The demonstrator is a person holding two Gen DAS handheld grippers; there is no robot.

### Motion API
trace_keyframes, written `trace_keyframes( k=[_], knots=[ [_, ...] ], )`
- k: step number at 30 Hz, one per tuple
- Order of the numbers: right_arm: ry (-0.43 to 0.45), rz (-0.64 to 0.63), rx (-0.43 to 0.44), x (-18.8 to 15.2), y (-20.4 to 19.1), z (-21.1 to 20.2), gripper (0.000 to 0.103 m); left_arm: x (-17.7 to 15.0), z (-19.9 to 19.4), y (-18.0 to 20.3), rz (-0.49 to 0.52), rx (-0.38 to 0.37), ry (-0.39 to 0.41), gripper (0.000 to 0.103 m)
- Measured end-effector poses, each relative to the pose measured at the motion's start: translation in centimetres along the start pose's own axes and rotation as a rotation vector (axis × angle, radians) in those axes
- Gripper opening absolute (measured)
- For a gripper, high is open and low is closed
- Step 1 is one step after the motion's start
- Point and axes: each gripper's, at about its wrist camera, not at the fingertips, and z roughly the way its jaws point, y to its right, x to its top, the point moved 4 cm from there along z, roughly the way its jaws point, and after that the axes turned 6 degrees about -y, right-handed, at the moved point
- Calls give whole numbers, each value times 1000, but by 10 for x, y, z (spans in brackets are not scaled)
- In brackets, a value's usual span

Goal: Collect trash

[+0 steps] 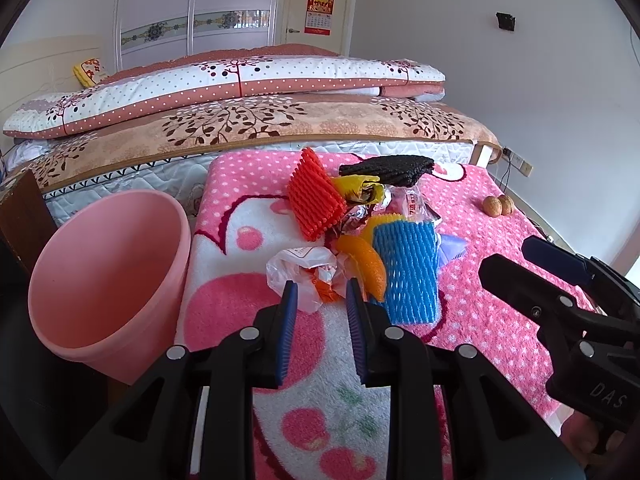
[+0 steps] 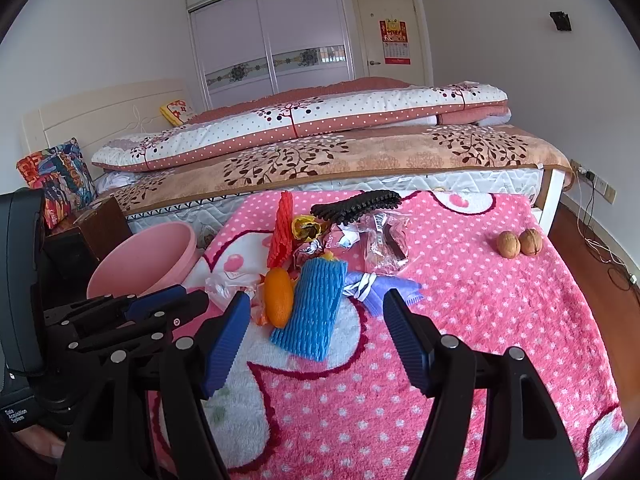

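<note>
Spread under both grippers, a pink polka-dot fleece blanket [image 1: 480, 320] carries the trash heap; from the left wrist, the left gripper [image 1: 320, 292] is seen narrowly parted, empty, a crumpled clear plastic wrapper [image 1: 298, 270] just ahead, to be pinched at its bunched middle and carried leftward to the pink plastic bin [image 1: 108, 280]. From the right wrist, the right gripper [image 2: 318, 308] is seen spread wide and empty, a blue foam fruit net [image 2: 314, 308] between and ahead of its fingers, best closed upon gently across the width.

A heap of trash [image 2: 320, 264] lies mid-worktop [image 2: 500, 340]. The bin [image 1: 108, 276] stands off the worktop's left edge, two walnuts [image 2: 519, 243] near its right edge, the bed [image 2: 360, 156] behind.
</note>
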Motion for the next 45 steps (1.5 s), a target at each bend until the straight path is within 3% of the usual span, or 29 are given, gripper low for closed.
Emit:
trace_keyframes(
  k=[26,35,45],
  knots=[
    [-48,34,27,-3,7,14,68,-4,14,-1,-11,-56,-64,29],
    [-81,59,39,0,14,27,68,1,10,-31,-82,-48,-46,31],
    [-119,61,42,2,26,46,65,13,31,-47,-113,-66,-99,31]
  ],
)
